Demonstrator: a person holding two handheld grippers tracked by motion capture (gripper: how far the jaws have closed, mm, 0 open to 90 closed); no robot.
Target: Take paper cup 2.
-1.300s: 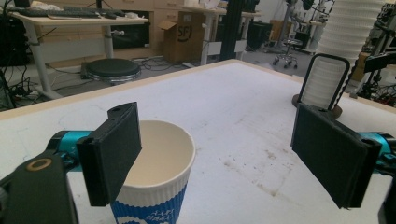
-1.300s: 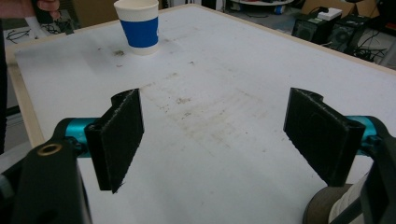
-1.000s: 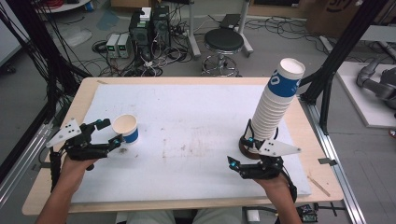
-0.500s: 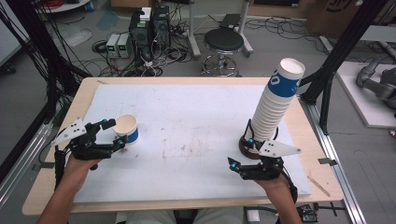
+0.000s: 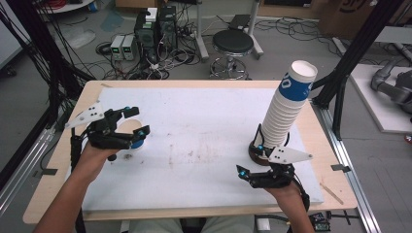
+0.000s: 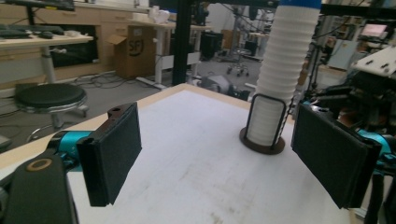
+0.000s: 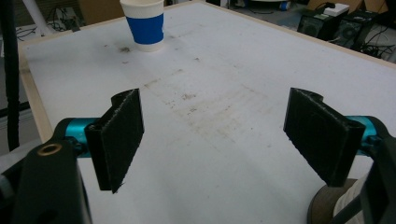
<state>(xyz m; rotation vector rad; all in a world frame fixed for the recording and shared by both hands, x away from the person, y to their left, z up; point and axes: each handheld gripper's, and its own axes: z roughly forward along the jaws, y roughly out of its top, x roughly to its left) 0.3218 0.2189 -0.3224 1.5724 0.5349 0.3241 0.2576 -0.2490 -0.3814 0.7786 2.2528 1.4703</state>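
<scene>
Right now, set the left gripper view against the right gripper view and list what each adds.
Left gripper view alone: the tall stack of cups in its dark round holder, plus a black stool off the table. Right gripper view alone: a single blue-banded paper cup standing upright. Both share the stained white table mat and a pair of wide-open black jaws.

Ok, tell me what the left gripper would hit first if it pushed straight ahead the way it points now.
Probably the tall stack of white paper cups on its dark round base: it stands straight beyond the open left gripper, with bare white table surface between them. Depth is hard to judge.
</scene>
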